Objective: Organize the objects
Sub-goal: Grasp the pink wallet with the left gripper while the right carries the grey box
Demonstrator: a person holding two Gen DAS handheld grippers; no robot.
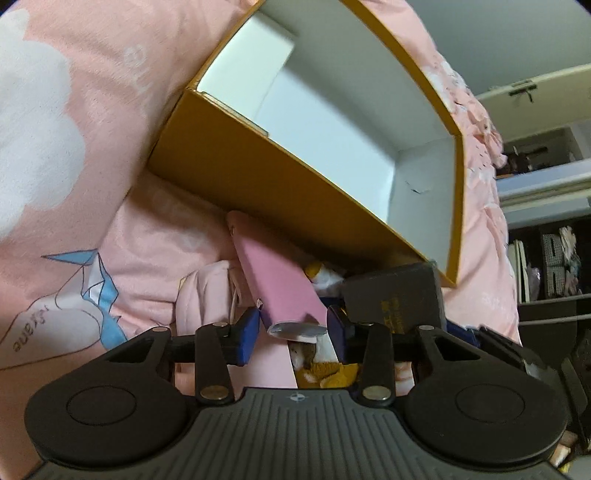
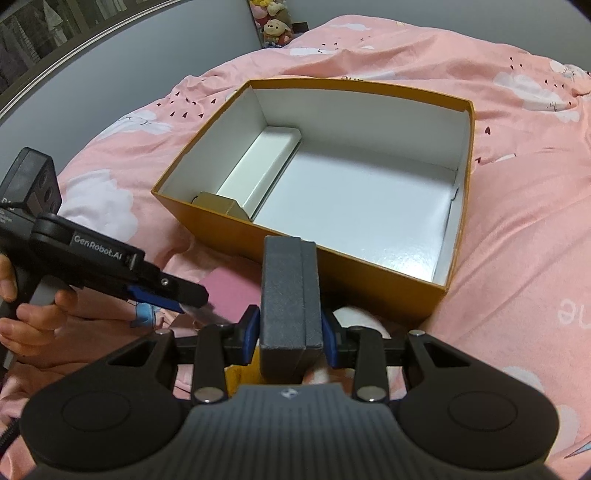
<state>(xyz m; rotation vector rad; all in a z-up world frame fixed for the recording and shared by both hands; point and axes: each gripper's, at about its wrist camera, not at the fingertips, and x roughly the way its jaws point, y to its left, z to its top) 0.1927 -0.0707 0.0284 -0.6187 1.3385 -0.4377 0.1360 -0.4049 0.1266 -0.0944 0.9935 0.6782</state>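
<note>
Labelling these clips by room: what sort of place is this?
Most likely a bedroom: a pink cloud-print duvet under the orange box, plush toys by the wall, and shelving beyond.

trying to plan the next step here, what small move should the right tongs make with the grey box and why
Probably lift the grey box forward over the near wall of the orange box and lower it inside. The right tongs are shut on it, and the orange box's white floor ahead is mostly bare.

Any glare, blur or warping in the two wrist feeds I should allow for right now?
Left wrist: orange cardboard box bows under fisheye warp, its white far wall smeared. Right wrist: same box's white floor carries soft sheen; dark grey rectangular case is sharp.
</note>
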